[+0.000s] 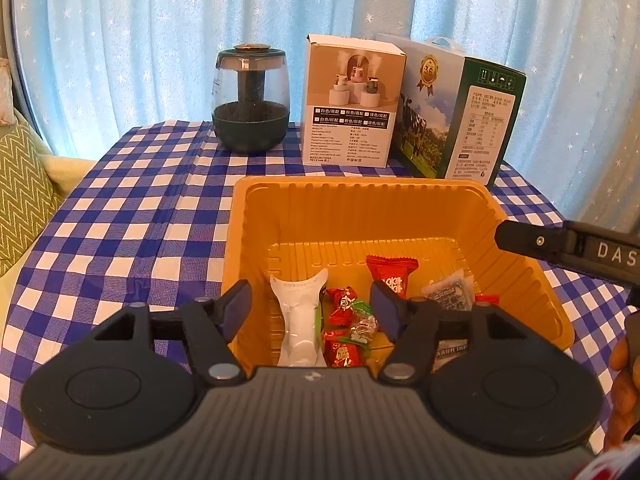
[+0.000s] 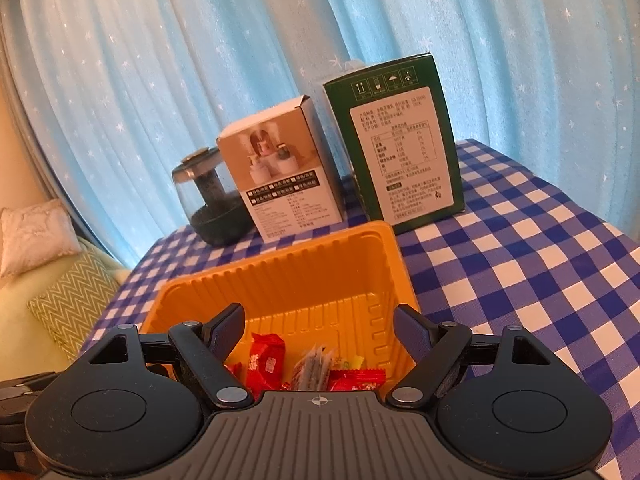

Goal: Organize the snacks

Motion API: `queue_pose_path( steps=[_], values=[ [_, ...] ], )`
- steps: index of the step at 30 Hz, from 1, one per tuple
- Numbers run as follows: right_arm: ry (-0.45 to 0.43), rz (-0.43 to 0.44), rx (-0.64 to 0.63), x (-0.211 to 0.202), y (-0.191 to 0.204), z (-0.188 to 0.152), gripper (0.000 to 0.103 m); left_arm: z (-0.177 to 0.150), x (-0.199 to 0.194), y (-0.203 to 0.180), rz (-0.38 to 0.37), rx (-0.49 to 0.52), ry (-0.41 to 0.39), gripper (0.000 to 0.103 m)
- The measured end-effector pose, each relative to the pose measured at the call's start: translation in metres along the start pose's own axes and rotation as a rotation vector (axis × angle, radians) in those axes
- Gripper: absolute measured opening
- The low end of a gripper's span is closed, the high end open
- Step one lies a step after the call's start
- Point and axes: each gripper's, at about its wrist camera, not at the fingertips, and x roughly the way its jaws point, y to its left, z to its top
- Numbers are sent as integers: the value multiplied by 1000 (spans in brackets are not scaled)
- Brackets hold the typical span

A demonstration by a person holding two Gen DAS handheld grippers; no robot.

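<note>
Blue starry curtains (image 1: 160, 40) hang behind a counter (image 1: 140, 208) with a blue and white checked cloth. Near its middle stands an orange tray (image 1: 360, 216), and the snacks lie in its near part: a white packet (image 1: 300, 312), a red packet (image 1: 390, 276) and small red candies (image 1: 340, 308). Both the left claw (image 1: 316, 310) and the right claw (image 2: 318, 330) hang over the tray, jaws apart and holding nothing. At the far side stand a glass jar (image 1: 251, 104), a white box (image 1: 352, 104) and a green box (image 1: 472, 120)

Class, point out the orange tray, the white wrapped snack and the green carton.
orange tray (image 1: 360, 216), left wrist view, bare back wall.
white wrapped snack (image 1: 299, 316), left wrist view, middle of wrapper.
green carton (image 2: 400, 152), right wrist view, its label.
</note>
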Motion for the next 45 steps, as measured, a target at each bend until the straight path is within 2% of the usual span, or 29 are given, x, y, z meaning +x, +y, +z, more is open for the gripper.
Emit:
queue_pose_path(
  steps=[2,8,16,24,34,45],
  values=[
    [5,-3,-3,0,0,-1,81,-1,1,0,4,2,3,64],
    [11,-8,-10,1,0,-1,81,-1,0,1,17,8,-8,75],
    [19,-17,-23,-3,0,-2,81,-2,-5,3,43,14,-21,95],
    [29,-48,-92,-20,7,-7,81,-10,-21,3,77,0,-49,103],
    [17,-57,-119,-69,4,-22,83,-39,-59,-1,90,-33,-37,103],
    [40,-17,-154,-142,14,-58,83,-72,-141,-12,100,-87,-43,103]
  ],
)
